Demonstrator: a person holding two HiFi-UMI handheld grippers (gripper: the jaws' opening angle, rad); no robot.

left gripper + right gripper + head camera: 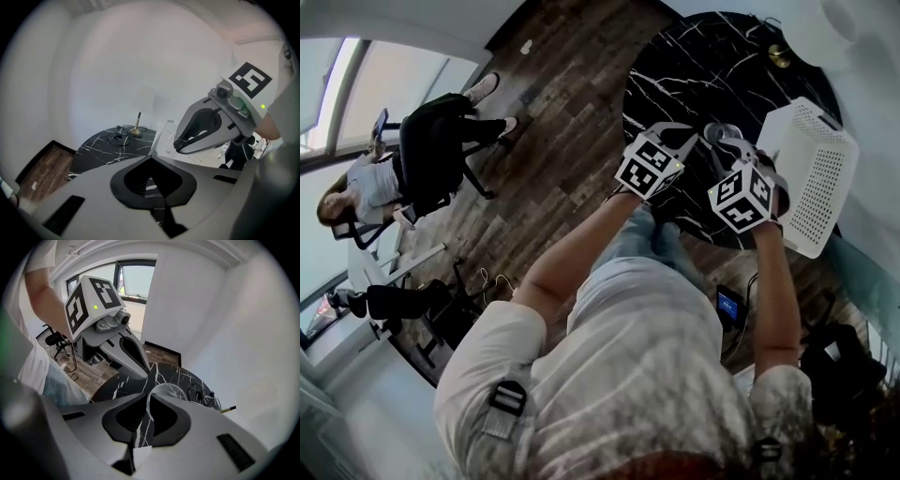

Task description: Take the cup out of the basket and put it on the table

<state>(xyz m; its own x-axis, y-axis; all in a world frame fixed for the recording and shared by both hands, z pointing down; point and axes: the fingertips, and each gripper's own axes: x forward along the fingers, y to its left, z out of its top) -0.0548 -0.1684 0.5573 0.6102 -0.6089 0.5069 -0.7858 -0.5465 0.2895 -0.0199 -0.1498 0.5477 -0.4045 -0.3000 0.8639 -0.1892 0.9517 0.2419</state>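
Right gripper (pixel 148 399) pinched on rim of clear cup (pixel 166 391) — cup hangs over table (pixel 176 373), outside basket (pixel 811 178). Left gripper (pixel 151 158) closed, empty. Cup likely light, thin-walled, slick — rim hold, gentle squeeze.

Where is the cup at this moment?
In the right gripper view the clear cup is held by its rim in the right gripper, over the black table; in the head view it is left of the white basket.

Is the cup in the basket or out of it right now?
Out. The right gripper pinches the cup by its rim over the table, apart from the basket. Whether it rests on the table, cannot tell.
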